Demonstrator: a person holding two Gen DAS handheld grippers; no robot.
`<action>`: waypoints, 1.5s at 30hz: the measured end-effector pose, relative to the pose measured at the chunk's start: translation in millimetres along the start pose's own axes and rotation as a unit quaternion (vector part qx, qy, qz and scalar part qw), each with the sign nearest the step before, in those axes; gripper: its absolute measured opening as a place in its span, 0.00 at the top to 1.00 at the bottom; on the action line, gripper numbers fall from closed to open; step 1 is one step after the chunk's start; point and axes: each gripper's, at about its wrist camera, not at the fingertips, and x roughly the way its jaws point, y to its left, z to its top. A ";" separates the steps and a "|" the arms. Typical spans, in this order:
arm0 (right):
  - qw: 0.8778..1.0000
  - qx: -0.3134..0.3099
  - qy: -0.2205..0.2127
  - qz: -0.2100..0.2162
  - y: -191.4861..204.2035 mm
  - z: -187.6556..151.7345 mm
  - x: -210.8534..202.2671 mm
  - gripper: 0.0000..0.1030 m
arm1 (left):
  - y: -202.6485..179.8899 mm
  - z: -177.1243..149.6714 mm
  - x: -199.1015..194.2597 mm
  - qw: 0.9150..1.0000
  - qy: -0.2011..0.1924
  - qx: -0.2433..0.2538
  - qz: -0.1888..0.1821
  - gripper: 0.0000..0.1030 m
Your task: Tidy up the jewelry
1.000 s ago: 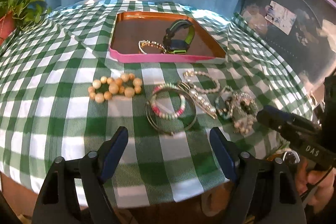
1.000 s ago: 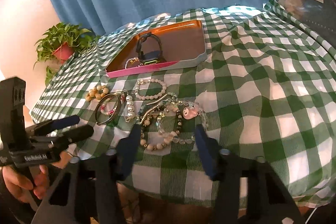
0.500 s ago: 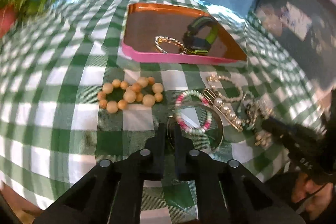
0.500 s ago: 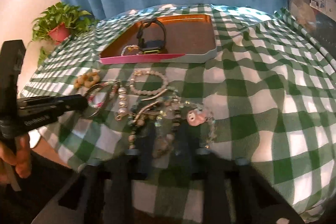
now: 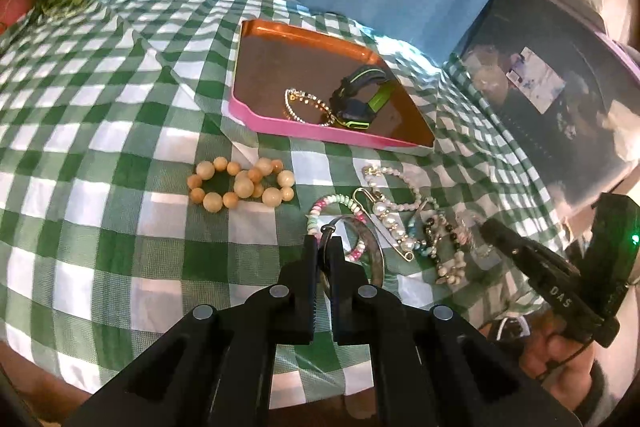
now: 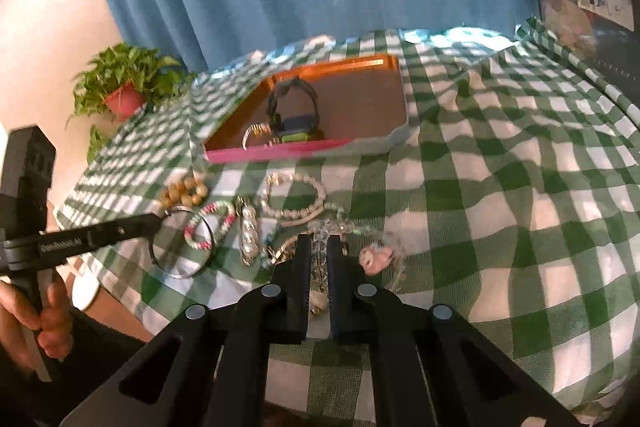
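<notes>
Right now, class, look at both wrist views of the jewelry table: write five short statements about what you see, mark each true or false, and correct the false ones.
1. The tray holds a watch and a chain bracelet. True.
2. The left gripper is wide open above the cloth. False: it is shut on the metal bangle.
3. The wooden bead bracelet lies inside the tray. False: it lies on the checked cloth in front of the tray.
4. The right gripper is shut on a clear bead bracelet in the tangled pile. True.
5. A potted plant stands in the middle of the tray. False: it stands beyond the table's far left corner.
</notes>
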 end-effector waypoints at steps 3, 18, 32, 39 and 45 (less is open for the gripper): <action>1.000 -0.015 -0.020 -0.018 2.7 2.9 -10.6 0.94 | 4.7 -0.5 4.8 1.000 0.004 -0.022 -0.009 0.95; 0.998 0.031 -0.058 -0.018 -4.4 21.5 -45.2 0.94 | -28.4 21.2 -50.6 0.998 -0.061 -0.014 -0.021 0.97; 0.995 0.020 -0.094 0.026 28.4 54.6 -111.0 0.94 | -100.2 46.0 -121.2 0.991 -0.118 0.054 -0.021 0.97; 0.993 -0.006 -0.107 0.043 59.3 64.5 -140.1 0.94 | -98.5 44.2 -142.6 0.990 -0.128 0.066 0.003 0.97; 0.996 -0.021 -0.085 0.026 64.7 50.4 -115.8 0.94 | -58.1 9.2 -53.1 0.991 -0.013 0.078 0.112 0.58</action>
